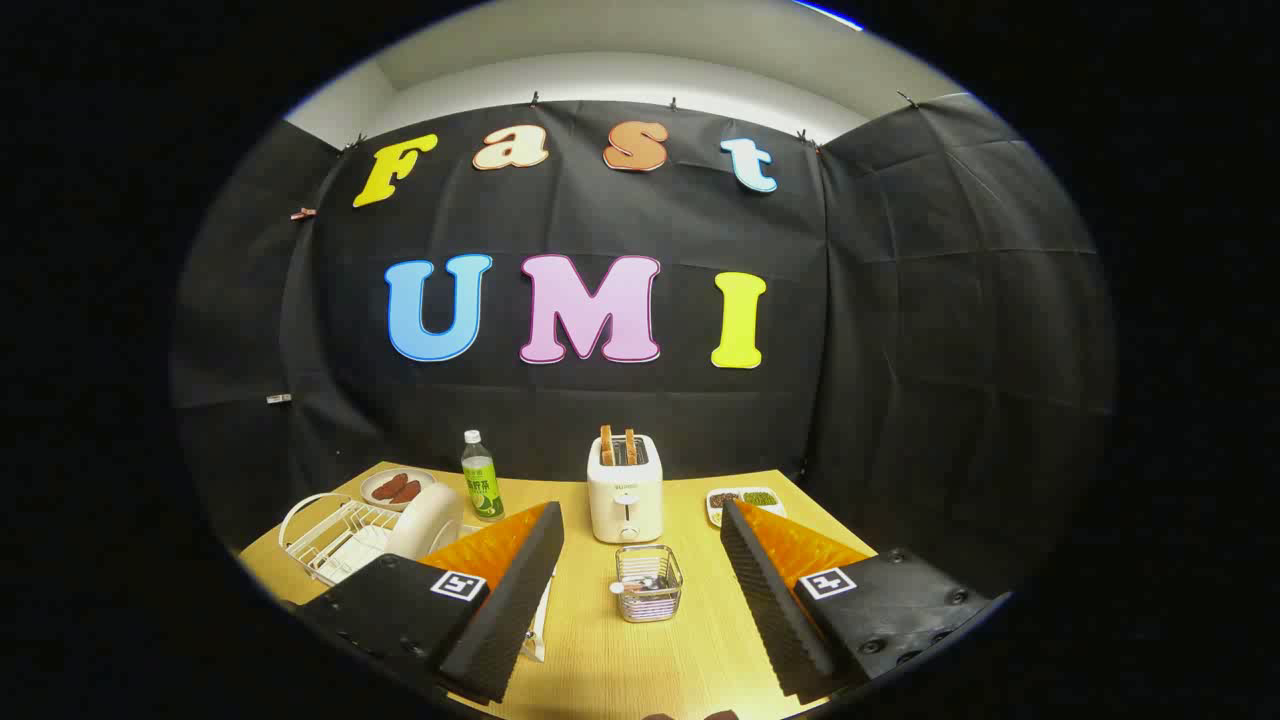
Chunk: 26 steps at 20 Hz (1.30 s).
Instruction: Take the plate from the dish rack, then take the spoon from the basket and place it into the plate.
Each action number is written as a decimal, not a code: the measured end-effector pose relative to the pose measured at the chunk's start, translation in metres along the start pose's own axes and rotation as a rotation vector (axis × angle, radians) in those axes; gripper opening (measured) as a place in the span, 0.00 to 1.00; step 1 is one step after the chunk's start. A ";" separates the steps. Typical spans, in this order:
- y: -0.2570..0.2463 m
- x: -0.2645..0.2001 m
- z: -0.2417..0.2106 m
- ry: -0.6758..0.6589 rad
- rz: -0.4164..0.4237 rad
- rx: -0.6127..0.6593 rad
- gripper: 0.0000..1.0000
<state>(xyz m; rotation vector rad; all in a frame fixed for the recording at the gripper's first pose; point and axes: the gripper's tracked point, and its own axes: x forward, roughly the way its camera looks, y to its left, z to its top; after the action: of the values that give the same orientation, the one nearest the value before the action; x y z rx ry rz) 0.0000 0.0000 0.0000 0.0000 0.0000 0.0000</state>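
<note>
Tongs (pixel 640 560) spread wide, empty; basket (pixel 648 583) between fingers, toaster (pixel 624 488) beyond, dish rack (pixel 340 535) left.

Single fisheye view riding on the gripper (pixel 640 560), raised above the near edge of a wooden table (pixel 690 650), looking forward and slightly down along two spread fingers, facing the booth's back wall, tabletop items near, wall farther off.

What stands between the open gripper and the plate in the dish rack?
Nothing visible stands in the way. The gripper is open above the table, and the plate stands upright in the dish rack, beside and beyond the left finger. The basket sits between the fingers, off that path.
</note>
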 end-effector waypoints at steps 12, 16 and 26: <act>-0.001 0.001 -0.002 0.003 0.000 0.008 0.97; 0.001 0.003 -0.003 0.010 0.004 -0.012 0.98; 0.048 0.027 -0.001 0.063 0.110 -0.056 0.98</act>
<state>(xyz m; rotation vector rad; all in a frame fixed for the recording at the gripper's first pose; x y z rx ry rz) 0.0273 0.0481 -0.0013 -0.0556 0.0633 0.1095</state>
